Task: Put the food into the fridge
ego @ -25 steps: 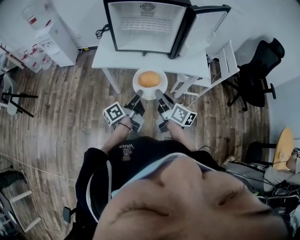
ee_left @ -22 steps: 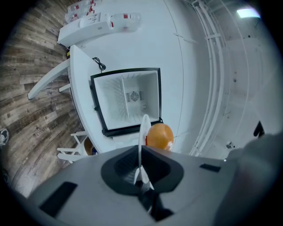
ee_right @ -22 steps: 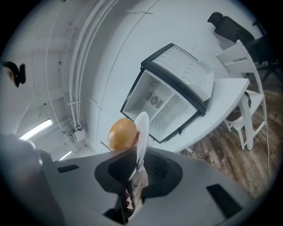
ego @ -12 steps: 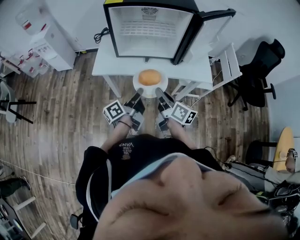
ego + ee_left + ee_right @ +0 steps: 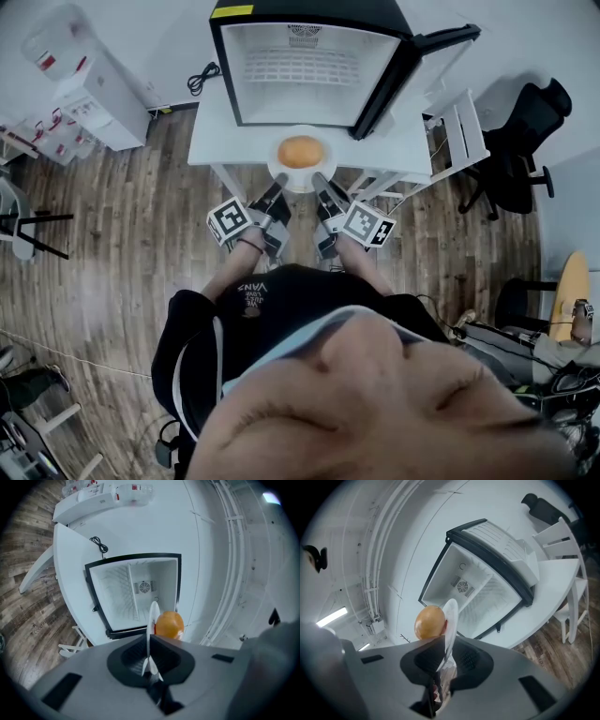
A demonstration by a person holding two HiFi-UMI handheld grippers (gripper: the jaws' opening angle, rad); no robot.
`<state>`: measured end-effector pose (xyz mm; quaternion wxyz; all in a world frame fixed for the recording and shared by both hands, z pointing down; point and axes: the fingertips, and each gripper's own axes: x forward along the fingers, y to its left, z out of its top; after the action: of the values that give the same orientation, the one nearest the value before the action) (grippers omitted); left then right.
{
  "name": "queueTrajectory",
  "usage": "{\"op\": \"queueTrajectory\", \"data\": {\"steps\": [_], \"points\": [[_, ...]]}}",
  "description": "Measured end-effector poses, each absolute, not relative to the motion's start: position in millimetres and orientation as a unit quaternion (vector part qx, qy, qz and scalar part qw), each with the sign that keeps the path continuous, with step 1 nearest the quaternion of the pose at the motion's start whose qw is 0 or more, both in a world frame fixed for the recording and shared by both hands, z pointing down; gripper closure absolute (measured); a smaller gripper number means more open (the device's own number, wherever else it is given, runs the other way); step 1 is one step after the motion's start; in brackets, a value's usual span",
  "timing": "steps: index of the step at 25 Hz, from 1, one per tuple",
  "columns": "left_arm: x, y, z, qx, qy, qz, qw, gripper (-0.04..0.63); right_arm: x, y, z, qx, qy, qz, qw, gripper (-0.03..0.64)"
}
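Both grippers and the plate [image 5: 300, 182] sit closer to the fridge [image 5: 300, 66] than a sec ago; the plate now overlaps the table's front edge instead of hanging short of it. My left gripper [image 5: 279, 178] pinches the plate's left rim, jaws closed on the thin white edge. My right gripper [image 5: 317, 178] does the same on the right rim, so the plate hangs level btwn the two. Marker cubes [image 5: 228, 223] ride behind the jaws, near my hands. The food [image 5: 301, 151], a round orange-brown piece, lies at the plate's centre, clear of both sets of jaws. The plate is just in front of the fridge opening, not inside it. The fridge stands on the white table [image 5: 211, 131], interior white and lit, its door [image 5: 412, 66] swung wide to the right. A white chair [image 5: 459, 122] stands at the table's right end, on the wood floor [image 5: 122, 216].
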<state>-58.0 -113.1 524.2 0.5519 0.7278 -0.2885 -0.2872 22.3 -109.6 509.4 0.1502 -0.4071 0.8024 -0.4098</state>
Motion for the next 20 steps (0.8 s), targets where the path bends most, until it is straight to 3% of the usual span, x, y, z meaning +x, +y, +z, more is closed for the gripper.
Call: {"op": "queueTrajectory", "data": {"steps": [20], "points": [[-78, -168, 531, 0.735, -0.268, -0.258, 0.567, 0.572, 2, -160, 514, -0.436, 0.784, -0.409, 0.167, 0.580]]}}
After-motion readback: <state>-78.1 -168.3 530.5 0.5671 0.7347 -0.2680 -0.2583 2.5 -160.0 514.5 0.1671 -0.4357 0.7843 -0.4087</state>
